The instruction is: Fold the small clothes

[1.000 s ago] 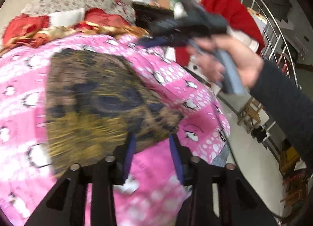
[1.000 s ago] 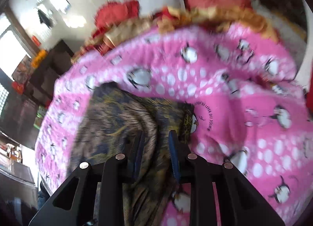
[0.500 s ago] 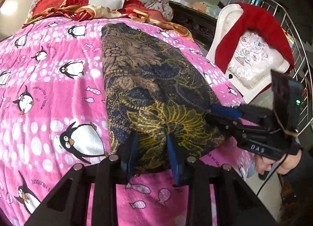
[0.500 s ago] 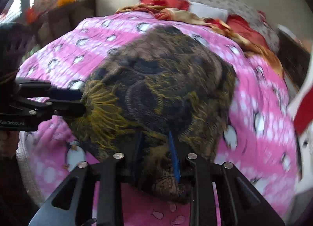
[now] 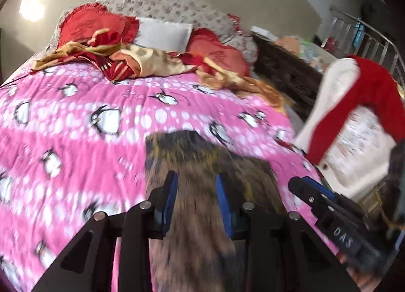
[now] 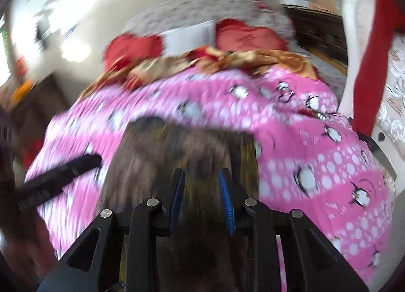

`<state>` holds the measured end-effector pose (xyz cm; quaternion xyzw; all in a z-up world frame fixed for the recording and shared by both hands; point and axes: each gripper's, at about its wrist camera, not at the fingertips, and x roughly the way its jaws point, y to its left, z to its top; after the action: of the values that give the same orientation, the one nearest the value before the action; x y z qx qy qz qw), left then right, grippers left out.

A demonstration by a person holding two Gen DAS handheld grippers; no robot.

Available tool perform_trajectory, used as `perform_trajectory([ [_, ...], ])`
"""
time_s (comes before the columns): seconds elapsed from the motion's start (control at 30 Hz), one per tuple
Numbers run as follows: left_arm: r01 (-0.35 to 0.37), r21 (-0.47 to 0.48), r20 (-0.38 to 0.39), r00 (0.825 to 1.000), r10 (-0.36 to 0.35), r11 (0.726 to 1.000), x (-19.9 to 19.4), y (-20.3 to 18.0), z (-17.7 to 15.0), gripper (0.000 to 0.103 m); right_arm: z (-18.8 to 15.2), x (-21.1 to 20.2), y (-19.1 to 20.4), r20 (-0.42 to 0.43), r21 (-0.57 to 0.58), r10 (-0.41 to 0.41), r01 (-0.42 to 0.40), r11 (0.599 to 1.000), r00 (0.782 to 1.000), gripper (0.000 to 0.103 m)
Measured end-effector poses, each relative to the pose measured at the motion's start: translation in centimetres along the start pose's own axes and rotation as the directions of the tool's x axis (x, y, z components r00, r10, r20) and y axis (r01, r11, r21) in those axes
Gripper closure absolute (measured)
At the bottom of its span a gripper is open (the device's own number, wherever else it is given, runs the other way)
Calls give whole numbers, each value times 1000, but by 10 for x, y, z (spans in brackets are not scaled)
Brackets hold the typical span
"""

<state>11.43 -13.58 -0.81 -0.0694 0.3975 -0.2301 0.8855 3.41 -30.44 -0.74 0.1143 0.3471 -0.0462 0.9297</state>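
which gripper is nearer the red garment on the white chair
Right. The right gripper sits on the chair's side of the dark patterned cloth, toward the red garment; the left gripper is farther along the cloth.

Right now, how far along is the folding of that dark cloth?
Early to midway, I'd guess. The dark patterned garment lies spread on the pink blanket; blur hides any fold. In hand: the left claw and right claw sit over its near end, the left's jaws opening with cloth between them. Left: the remaining folds.
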Motion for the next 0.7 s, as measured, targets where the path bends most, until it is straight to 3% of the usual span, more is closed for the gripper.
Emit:
perform_trajectory([
  [0.1,-70,2,-51,996,70,998,44,3,11,70,18,49,8,-35,40,-32,33,999,999,75],
  [0.23,-110,6,-56,992,110,994,73,8,5,66,8,98,6,-99,-66,-74,67,996,992,75],
  [0.4,-106,0,-41,994,105,994,89,14,-2,62,-4,115,-39,-119,112,85,-71,991,989,60],
  [0.47,-103,-5,-50,994,102,995,91,15,-1,61,-5,121,-55,-124,195,158,-132,972,980,57],
  [0.57,-103,32,-76,992,105,994,84,8,6,60,-3,118,-51,-125,181,147,-123,976,981,57],
  [0.63,-64,41,-93,993,67,997,64,9,12,58,2,106,-48,-131,168,145,-122,978,981,57],
  [0.7,-29,45,-72,997,32,999,30,18,9,43,6,85,-44,-101,130,137,-124,984,985,58],
])
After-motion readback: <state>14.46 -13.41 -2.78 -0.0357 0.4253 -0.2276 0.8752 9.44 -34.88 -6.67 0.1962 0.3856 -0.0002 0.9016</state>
